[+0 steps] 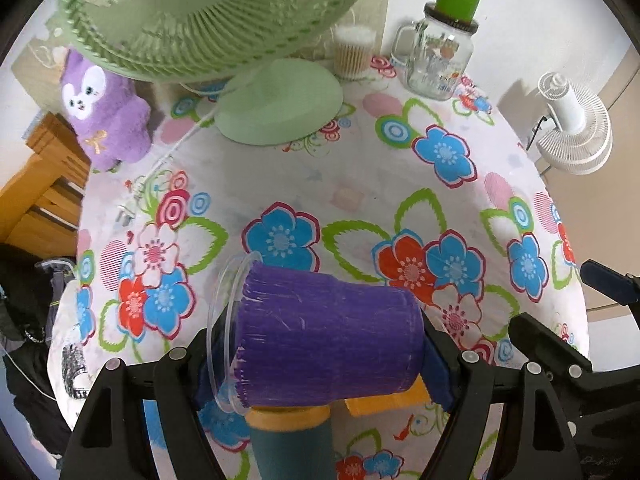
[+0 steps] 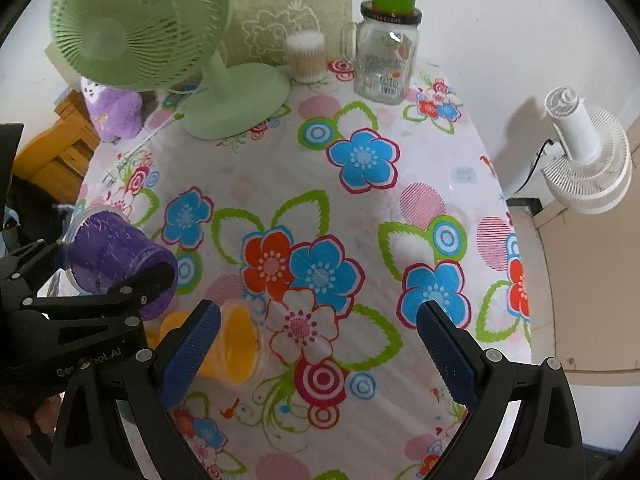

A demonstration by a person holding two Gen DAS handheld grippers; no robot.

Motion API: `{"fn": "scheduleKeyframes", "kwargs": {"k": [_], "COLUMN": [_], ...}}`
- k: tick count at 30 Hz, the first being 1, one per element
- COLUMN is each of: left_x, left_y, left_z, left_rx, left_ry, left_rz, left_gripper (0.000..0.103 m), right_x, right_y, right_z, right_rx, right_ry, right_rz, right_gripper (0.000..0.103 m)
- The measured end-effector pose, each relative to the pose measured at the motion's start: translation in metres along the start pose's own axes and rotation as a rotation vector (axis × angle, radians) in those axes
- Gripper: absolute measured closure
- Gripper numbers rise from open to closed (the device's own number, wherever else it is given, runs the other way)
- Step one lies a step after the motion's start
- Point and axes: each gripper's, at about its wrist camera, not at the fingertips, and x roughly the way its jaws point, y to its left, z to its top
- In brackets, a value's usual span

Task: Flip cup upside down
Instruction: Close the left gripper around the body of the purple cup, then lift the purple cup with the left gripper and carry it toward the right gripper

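Observation:
My left gripper [image 1: 320,364] is shut on a purple cup [image 1: 328,336] with a clear rim. It holds the cup on its side above the flowered table, rim to the left and base to the right. The cup also shows in the right wrist view [image 2: 116,258], held by the left gripper [image 2: 120,276] at the left edge. A yellow cup [image 2: 232,344] lies on its side on the table below it; in the left wrist view a part of the yellow cup [image 1: 384,400] shows. My right gripper [image 2: 320,352] is open and empty, beside the yellow cup.
A green fan [image 2: 160,52], a purple plush toy [image 1: 104,112], a cotton swab jar [image 2: 306,56] and a glass mug [image 2: 384,60] with a green cup on top stand at the back. A teal and yellow object [image 1: 292,440] sits under the purple cup. A white fan [image 2: 588,160] stands right of the table.

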Motion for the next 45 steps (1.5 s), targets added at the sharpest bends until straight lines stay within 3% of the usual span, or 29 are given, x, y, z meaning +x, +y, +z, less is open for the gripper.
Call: {"fn": "scheduleKeyframes", "kwargs": {"k": [10,19,26,31,35,45], "left_x": [-0.032,-0.040,-0.040,-0.033,-0.025,0.007], "left_y": [-0.008,-0.017,-0.026,-0.040,-0.054,-0.082], "left_z": [-0.039,-0.088,-0.120,-0.131,-0.134,-0.144], "left_rx": [-0.025,-0.124,-0.164,-0.076,0.051,0.367], "left_ry": [-0.022,-0.003,-0.002,0.001,0.018,0.059], "left_rz": [-0.001,0.020,-0.034,-0.066,-0.108,-0.115], "left_gripper": [0.022,0.022,0.022,0.022,0.022,0.022], "right_x": [-0.034,-0.044,-0.042,-0.039,-0.037,-0.015], "right_y": [0.004,0.005,0.003,0.000,-0.005,-0.018], "right_z": [-0.037,-0.073,-0.093,-0.110,-0.124,-0.161], "right_rx": [0.007,-0.067,-0.165,-0.229,-0.224,-0.075], "right_ry": [-0.024,0.005,0.027,0.034,0.038,0.045], "right_rz": [0.020,0.043,0.077,0.080,0.085,0.085], "right_gripper": [0.003,0.003,0.003,0.003,0.003,0.003]}}
